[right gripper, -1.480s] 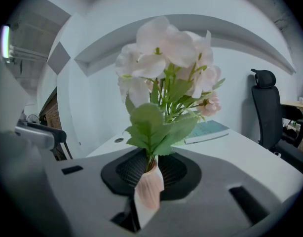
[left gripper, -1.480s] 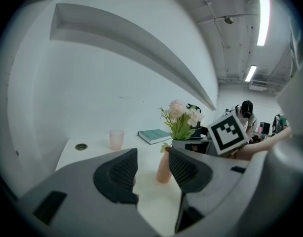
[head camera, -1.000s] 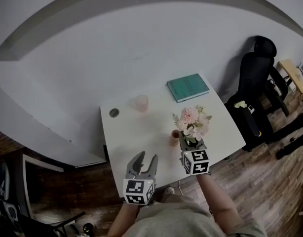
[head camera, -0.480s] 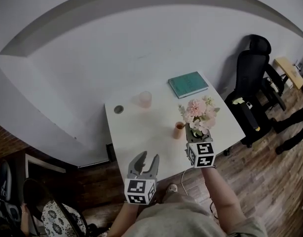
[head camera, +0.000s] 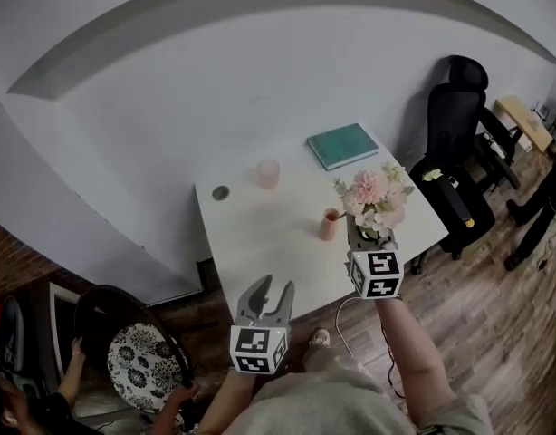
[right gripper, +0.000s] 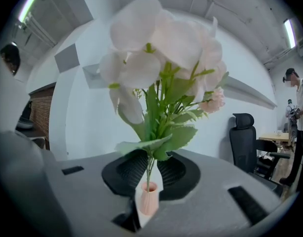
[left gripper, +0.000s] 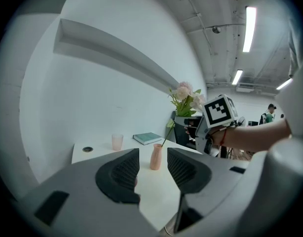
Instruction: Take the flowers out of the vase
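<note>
A small peach vase (head camera: 329, 224) stands on the white table (head camera: 260, 243). My right gripper (head camera: 358, 236) is shut on the green stems of a pale pink bunch of flowers (head camera: 374, 198), held above and to the right of the vase. In the right gripper view the stems (right gripper: 150, 168) pass between the jaws, and their lower end still reaches the vase mouth (right gripper: 148, 187). My left gripper (head camera: 271, 290) hangs at the table's near edge, open. Its jaws have narrowed slightly, with nothing between them (left gripper: 153, 164); the vase (left gripper: 156, 157) stands well beyond them.
A teal book (head camera: 342, 145) lies at the table's far right, a pink cup (head camera: 268, 173) and a small dark disc (head camera: 221, 192) at the far left. A black office chair (head camera: 459, 134) stands right of the table. Someone holds a patterned chair (head camera: 138, 356) at lower left.
My right gripper has risen with the flowers, drawing the stems up from the vase. My left gripper has drawn back towards the near edge. A person with a patterned chair came into view.
</note>
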### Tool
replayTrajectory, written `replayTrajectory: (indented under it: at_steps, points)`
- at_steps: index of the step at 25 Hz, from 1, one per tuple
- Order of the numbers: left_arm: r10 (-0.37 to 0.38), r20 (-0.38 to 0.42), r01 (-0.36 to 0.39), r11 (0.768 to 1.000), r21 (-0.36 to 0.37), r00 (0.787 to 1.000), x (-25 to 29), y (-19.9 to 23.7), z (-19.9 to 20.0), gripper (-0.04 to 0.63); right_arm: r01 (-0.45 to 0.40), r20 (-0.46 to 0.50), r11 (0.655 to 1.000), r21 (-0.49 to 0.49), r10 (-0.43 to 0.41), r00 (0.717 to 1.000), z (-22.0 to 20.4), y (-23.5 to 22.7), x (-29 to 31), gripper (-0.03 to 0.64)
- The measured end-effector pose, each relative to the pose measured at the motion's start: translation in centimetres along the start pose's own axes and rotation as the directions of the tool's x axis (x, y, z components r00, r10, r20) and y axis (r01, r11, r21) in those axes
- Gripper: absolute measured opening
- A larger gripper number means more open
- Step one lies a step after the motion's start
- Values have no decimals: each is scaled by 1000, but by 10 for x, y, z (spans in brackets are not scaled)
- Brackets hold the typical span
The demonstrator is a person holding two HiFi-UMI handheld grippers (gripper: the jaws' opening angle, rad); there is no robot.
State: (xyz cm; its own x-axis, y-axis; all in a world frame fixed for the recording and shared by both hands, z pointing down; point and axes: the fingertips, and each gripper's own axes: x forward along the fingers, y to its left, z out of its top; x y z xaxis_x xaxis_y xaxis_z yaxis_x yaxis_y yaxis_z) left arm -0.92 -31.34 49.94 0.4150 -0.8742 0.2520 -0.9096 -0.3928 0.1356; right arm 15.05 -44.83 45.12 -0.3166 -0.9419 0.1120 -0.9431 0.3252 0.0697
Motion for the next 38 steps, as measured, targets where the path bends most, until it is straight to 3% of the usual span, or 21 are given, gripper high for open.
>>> replayTrajectory:
  at_steps: [24, 38]
  points:
    - [-78, 27, 76, 996, 42, 997, -105, -75, -33, 167, 25, 84, 999, 49, -29, 996, 8, 55, -187, 58]
    - [-101, 41, 99, 994, 49, 994, -163, -130, -52, 167, 17, 72, 996, 86, -24, 997, -12, 76, -294, 58]
